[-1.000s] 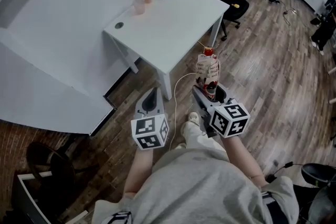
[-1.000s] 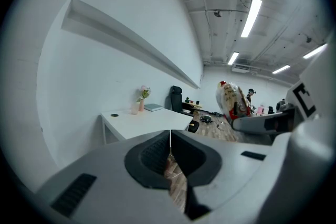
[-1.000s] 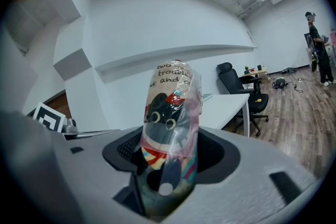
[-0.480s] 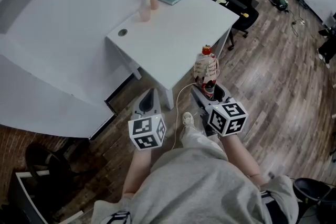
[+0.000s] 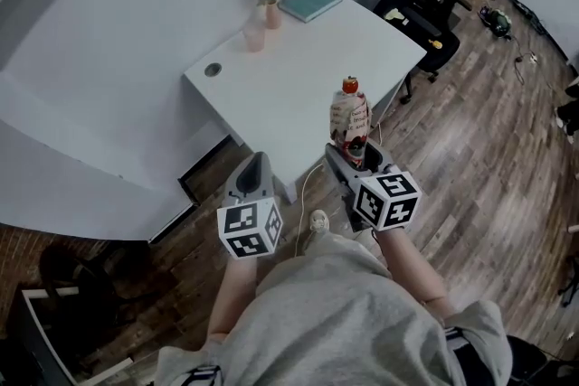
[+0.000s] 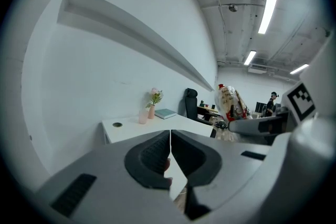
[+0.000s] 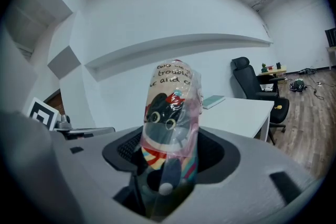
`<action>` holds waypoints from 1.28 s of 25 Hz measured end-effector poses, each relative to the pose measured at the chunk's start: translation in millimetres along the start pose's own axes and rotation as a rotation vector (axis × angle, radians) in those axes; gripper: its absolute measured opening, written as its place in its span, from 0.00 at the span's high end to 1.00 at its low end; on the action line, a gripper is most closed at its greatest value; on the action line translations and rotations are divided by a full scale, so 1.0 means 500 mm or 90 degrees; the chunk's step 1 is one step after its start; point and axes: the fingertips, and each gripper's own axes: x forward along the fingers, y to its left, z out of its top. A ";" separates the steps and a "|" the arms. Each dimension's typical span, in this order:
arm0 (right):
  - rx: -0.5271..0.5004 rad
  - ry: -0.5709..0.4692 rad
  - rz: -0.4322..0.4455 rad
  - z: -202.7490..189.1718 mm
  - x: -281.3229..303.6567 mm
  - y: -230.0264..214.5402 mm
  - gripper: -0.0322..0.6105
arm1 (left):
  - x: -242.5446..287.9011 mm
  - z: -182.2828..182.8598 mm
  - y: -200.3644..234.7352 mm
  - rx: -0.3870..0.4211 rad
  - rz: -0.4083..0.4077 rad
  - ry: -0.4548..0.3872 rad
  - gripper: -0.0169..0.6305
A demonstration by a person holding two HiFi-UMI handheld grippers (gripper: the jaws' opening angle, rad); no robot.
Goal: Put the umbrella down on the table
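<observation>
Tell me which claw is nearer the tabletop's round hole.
Left. The left claw is just below the hole in head view; the right claw, gripping the umbrella, sits farther right.

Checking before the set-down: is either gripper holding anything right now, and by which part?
The right gripper holds the folded umbrella upright by its lower end; the left gripper is shut and empty.

I hold both grippers out in front of me, side by side and a little apart, pointing forward and slightly down. My left gripper (image 5: 256, 167) has its jaws closed together with nothing between them. My right gripper (image 5: 355, 155) grips the umbrella (image 5: 349, 116), which stands upright out of its jaws. My left forearm (image 5: 233, 294) and right forearm (image 5: 409, 267) are bare, and each gripper's marker cube faces up.
</observation>
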 end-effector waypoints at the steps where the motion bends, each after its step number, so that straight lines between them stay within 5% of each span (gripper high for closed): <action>1: -0.002 0.004 0.002 0.004 0.017 -0.010 0.52 | 0.016 0.003 0.003 -0.002 0.003 0.001 0.96; 32: -0.055 0.185 0.042 -0.046 0.425 -0.270 0.52 | 0.326 0.011 0.062 -0.035 0.080 0.044 0.96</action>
